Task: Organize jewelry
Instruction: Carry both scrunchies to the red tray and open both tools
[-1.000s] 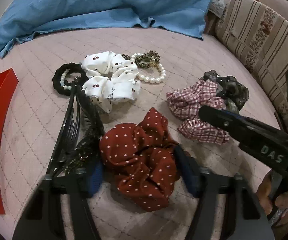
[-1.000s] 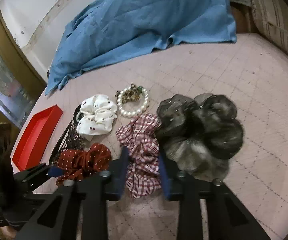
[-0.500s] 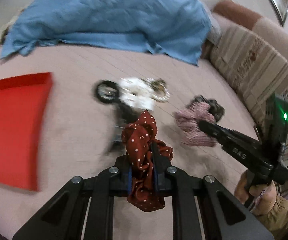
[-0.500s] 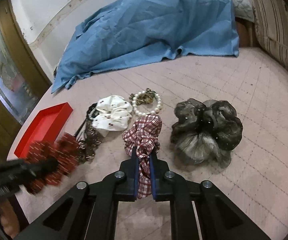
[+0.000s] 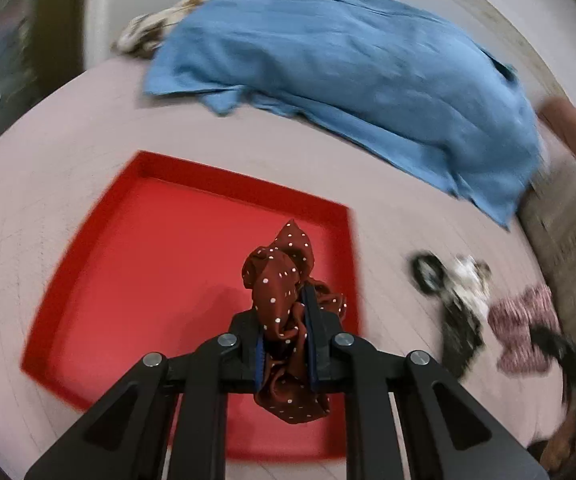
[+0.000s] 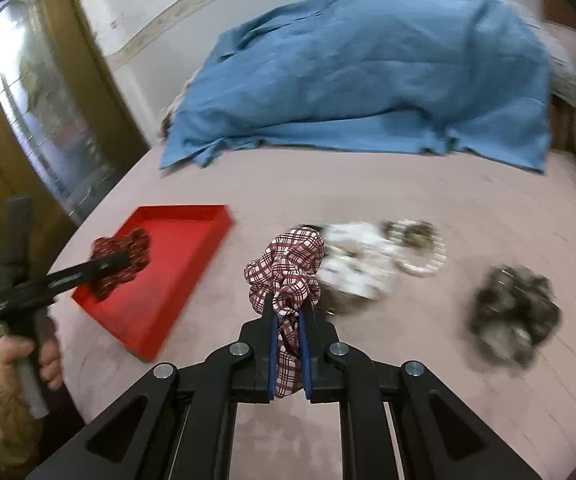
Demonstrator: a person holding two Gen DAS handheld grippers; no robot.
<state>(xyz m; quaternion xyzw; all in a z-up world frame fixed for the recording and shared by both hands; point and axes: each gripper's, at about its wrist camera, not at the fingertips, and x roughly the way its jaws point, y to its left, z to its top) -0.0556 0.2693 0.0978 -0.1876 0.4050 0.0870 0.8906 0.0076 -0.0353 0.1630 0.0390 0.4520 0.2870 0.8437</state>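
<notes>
Currently my left gripper [image 5: 286,334] pinches the dark red white-dotted fabric scrunchie [image 5: 284,300] above the shallow red rectangular tray [image 5: 88,280], near its right wall. My right gripper [image 6: 288,328] pinches the red-and-white plaid fabric scrunchie [image 6: 288,268] over the pink quilted bedspread [image 6: 408,184], between the tray and the remaining pile. Risk: releasing the dotted one this close to the wall could drape it over the rim; the plaid one would land outside if dropped here. Both grippers pitch steeply downward; the left hand [image 6: 24,356] grips its handle upright.
</notes>
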